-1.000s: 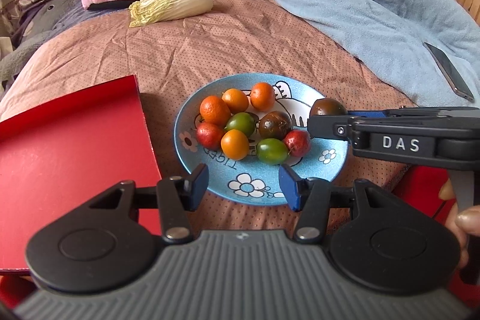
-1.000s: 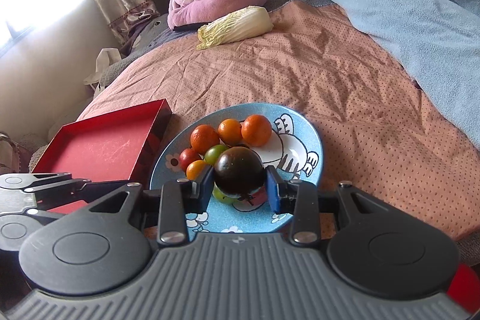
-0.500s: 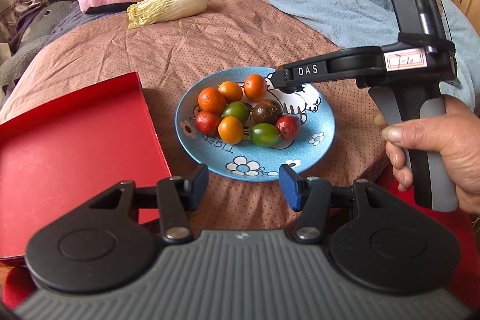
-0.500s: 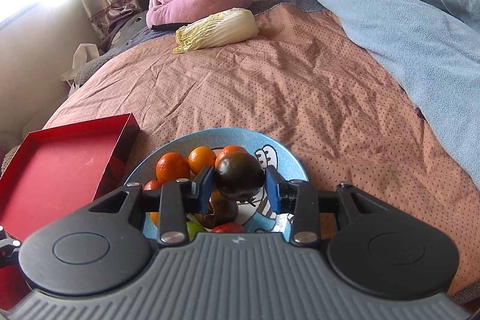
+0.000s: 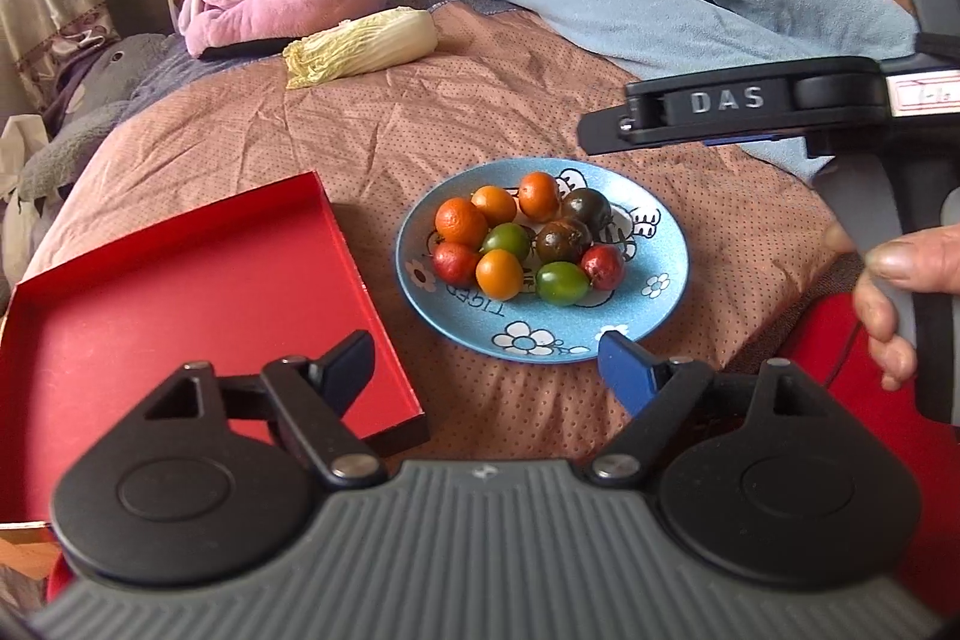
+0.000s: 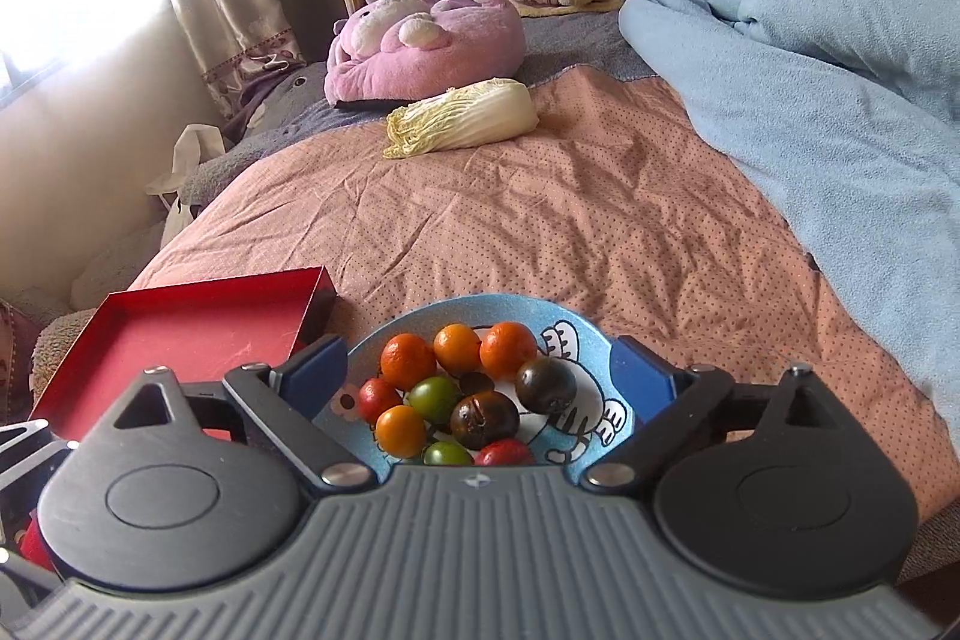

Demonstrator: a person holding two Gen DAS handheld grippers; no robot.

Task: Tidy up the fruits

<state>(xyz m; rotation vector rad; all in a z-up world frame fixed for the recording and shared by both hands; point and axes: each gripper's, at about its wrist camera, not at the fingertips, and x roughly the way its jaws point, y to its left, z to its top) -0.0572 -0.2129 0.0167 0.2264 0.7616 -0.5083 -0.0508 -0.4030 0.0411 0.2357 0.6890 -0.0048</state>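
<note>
Bedroom setting: work surface is a bed with a dotted pink bedspread [image 6: 600, 220].

Right gripper [image 6: 480, 370]: fingers spread wide, nothing between them, both blue pads visible. It hangs above the near part of the blue plate [image 6: 594, 340]. In the left wrist view its black body marked DAS [image 5: 726, 103] sits above and right of the plate, handle held by the right hand [image 5: 900, 280].

Left gripper [image 5: 486, 361]: fingers spread wide, empty. It hovers near the front rim of the plate [image 5: 666, 304], not touching it.

Fruits, all on the plate and clustered toward its left half:
- dark round fruit [image 6: 546, 385] on the cartoon print, at the right edge of the cluster, touching the second dark fruit [image 6: 485, 419]
- three orange fruits [image 6: 459, 349] in a row along the far side
- green fruit [image 6: 435, 398] in the middle
- one more orange fruit [image 6: 401, 430] and a red fruit [image 6: 379, 398] on the left
- second green fruit [image 6: 447, 454] and second red fruit [image 6: 504, 453] at the near edge, partly hidden by the gripper body

Red tray [image 5: 180, 292]: just left of the plate, nothing lying on its visible floor.

Further off: a cabbage [image 6: 462, 115] lies on the bedspread well beyond the plate, a pink plush toy [image 6: 420, 46] behind it, a light blue blanket [image 6: 810, 70] bunched along the right.
</note>
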